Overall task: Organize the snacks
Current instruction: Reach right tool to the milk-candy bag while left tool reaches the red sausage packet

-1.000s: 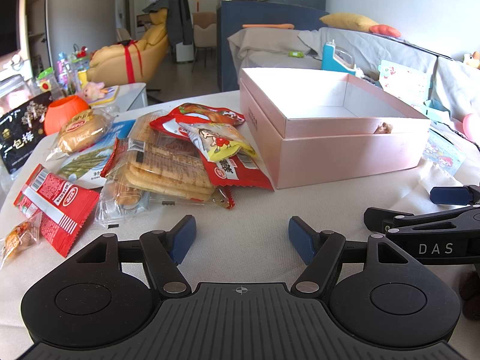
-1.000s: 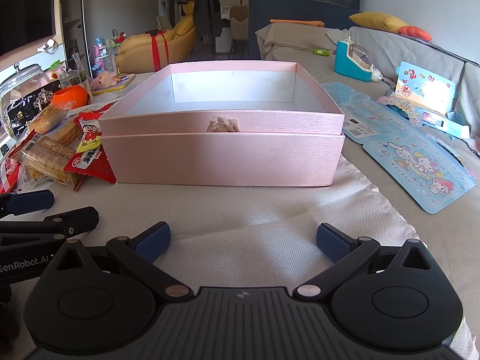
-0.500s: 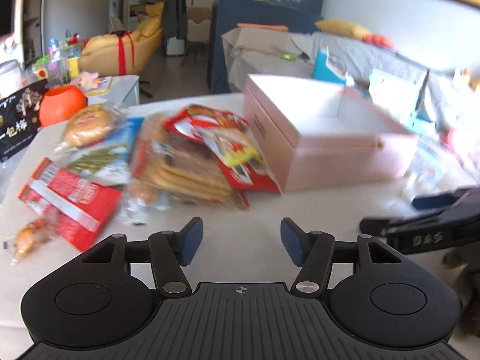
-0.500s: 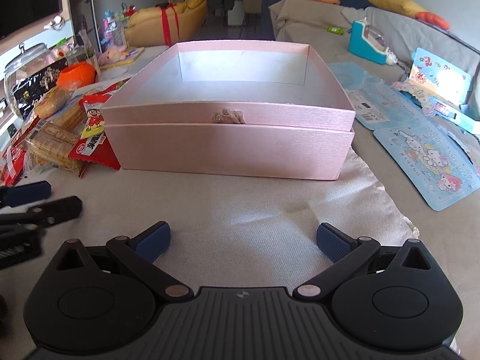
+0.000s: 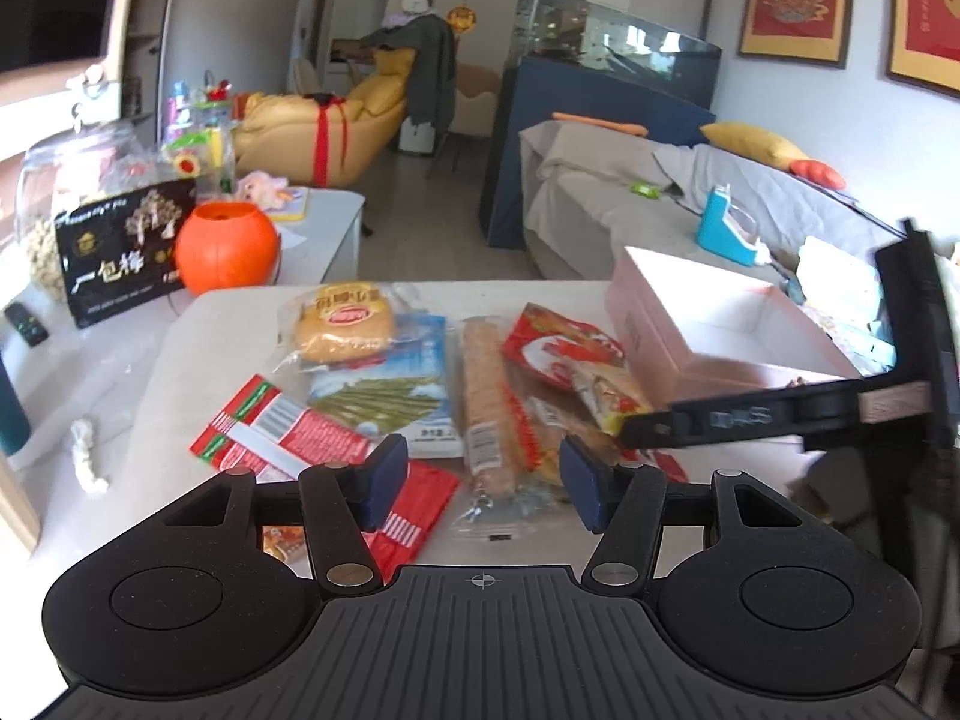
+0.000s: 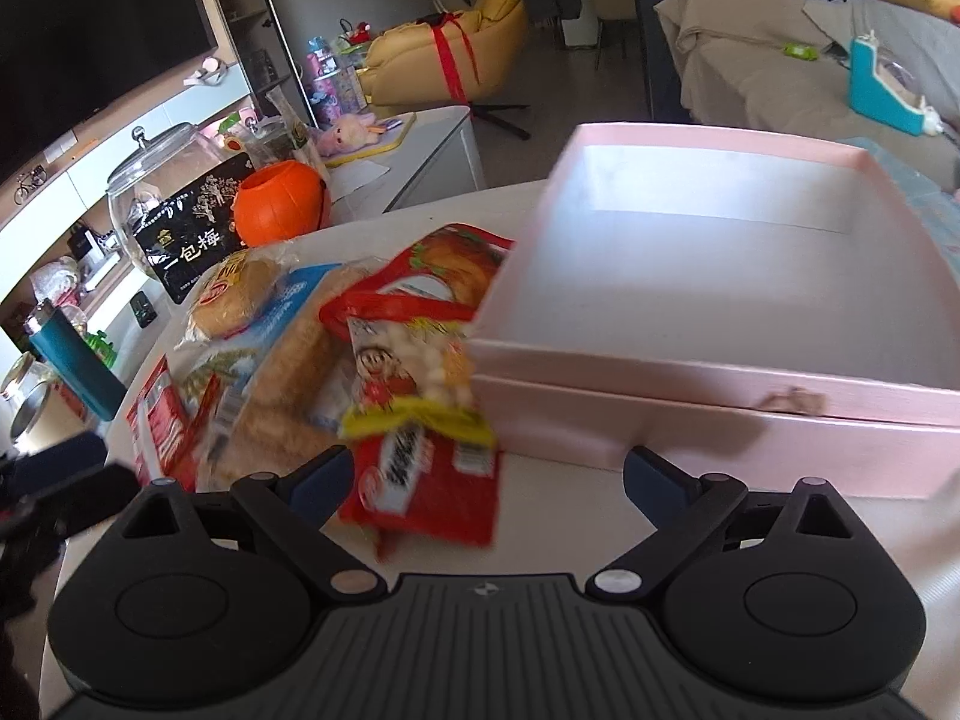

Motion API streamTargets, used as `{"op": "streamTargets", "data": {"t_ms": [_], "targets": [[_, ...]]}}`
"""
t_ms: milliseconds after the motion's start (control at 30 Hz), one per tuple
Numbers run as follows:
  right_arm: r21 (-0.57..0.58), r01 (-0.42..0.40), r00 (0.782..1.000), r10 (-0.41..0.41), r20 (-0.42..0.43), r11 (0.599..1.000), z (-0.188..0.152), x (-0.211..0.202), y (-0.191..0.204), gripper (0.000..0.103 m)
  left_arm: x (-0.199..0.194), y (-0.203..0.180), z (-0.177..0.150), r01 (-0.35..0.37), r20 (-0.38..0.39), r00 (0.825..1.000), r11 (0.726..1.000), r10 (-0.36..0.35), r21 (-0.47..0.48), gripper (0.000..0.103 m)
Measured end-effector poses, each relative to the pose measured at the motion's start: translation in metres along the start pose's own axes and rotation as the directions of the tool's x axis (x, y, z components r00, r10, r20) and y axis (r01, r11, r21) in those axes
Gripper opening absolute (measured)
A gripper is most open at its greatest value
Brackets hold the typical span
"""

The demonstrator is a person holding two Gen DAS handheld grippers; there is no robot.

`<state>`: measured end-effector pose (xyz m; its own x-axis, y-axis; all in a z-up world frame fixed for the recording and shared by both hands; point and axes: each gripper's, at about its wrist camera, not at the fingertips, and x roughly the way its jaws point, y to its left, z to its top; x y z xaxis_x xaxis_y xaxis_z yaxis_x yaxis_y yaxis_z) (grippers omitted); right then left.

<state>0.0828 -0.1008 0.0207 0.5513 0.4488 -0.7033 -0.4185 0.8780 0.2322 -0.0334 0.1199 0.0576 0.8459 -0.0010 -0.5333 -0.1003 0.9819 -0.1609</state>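
A heap of snack packets lies left of the open, empty pink box (image 5: 660,348) (image 6: 690,438). The heap holds a bun packet (image 5: 345,321), a green-bean packet (image 5: 384,402), a long cracker pack (image 5: 483,396) (image 6: 282,396) and a red striped packet (image 5: 282,438). My left gripper (image 5: 480,480) hovers open over the cracker pack's near end, pads clear of it. My right gripper (image 6: 489,480) is open with its jaws closing. A red packet (image 6: 420,480) lies under and between them, untouched, and a yellow-edged peanut packet (image 6: 414,378) rests above it. One of the right gripper's fingers (image 5: 690,420) crosses in front of the box.
An orange pumpkin pot (image 5: 227,246), a black bag (image 5: 120,252) and a glass jar (image 5: 66,180) stand beyond the table's far left edge. A teal bottle (image 6: 78,372) stands at the left. A white knotted cord (image 5: 87,450) lies near the left edge. A grey sofa is behind the box.
Both grippers have swung left from the box front to the snack heap and risen a little. The left jaws have narrowed. The right gripper now looks down on the red packet.
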Motion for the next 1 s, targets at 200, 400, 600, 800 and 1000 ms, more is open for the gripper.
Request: {"op": "streamTargets", "data": {"t_ms": [200, 400, 600, 800, 1000], "targets": [[-0.072, -0.03, 0.999, 0.027, -0.045, 0.997, 0.013, 0.02, 0.022, 0.048, 0.01, -0.006, 0.018, 0.03, 0.015, 0.999, 0.999, -0.031, 0.014, 0.06], [-0.188, 0.0, 0.997, -0.014, -0.076, 0.982, -0.01, -0.009, 0.01, 0.035, 0.047, -0.046, 0.038, 0.129, -0.036, 0.991, 0.989, -0.127, 0.067, 0.06], [-0.231, 0.077, 0.995, -0.088, -0.039, 0.97, -0.035, -0.034, -0.016, 0.036, 0.102, -0.092, 0.02, 0.158, -0.196, 0.973, 0.97, -0.121, 0.183, 0.048], [-0.196, 0.06, 0.998, -0.059, 0.01, 0.979, -0.041, -0.053, -0.032, 0.058, 0.085, -0.082, 0.006, 0.139, -0.183, 0.979, 0.956, -0.093, 0.257, 0.041], [-0.179, -0.025, 0.998, 0.034, 0.046, 0.983, -0.024, -0.045, -0.013, 0.074, 0.068, -0.046, 0.006, 0.049, -0.142, 0.99, 0.971, -0.016, 0.235, 0.04]]}}
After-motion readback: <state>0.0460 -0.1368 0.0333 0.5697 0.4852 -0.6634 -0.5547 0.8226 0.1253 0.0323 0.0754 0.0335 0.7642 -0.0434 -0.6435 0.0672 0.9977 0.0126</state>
